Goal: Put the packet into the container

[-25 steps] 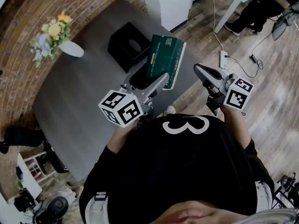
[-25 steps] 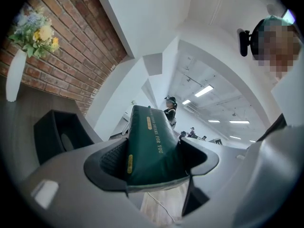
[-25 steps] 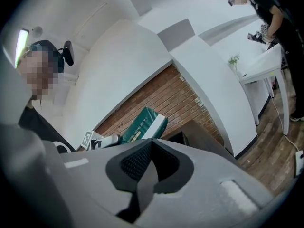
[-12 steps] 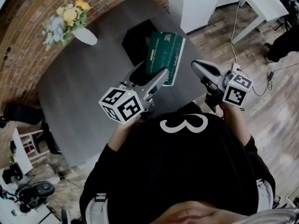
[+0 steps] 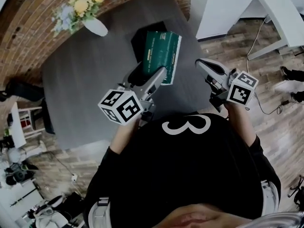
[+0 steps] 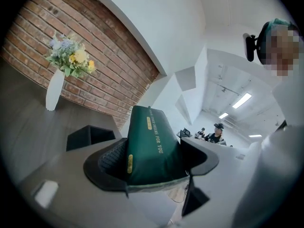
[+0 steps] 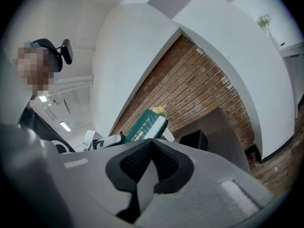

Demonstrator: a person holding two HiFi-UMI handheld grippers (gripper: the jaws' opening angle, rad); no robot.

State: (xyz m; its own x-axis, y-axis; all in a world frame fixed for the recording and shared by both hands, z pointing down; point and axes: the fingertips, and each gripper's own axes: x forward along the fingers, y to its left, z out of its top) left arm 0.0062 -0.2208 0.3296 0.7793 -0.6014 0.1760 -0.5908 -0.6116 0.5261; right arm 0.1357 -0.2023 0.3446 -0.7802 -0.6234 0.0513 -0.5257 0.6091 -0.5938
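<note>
My left gripper [image 5: 151, 75] [image 6: 152, 167] is shut on the lower end of a dark green packet [image 5: 161, 55] [image 6: 151, 144] with gold lettering, held up above the grey table [image 5: 85, 75]. A black open-topped container [image 5: 141, 38] [image 6: 88, 137] stands on the table just beyond the packet, partly hidden by it in the head view. My right gripper [image 5: 205, 65] [image 7: 151, 146] is off to the right of the packet, shut with nothing between its pads. In the right gripper view the packet [image 7: 145, 126] shows to the left of the container [image 7: 194, 139].
A white vase of flowers [image 5: 95, 25] [image 6: 54, 89] stands at the table's far left by the brick wall [image 5: 28, 27]. A white desk [image 5: 280, 18] and cables lie on the wooden floor at right. People sit far off in the room [image 6: 216, 132].
The view has swung, so the table and the container sit further right in the head view. The packet stays in my left gripper, now closer over the container. The right gripper has kept its place.
</note>
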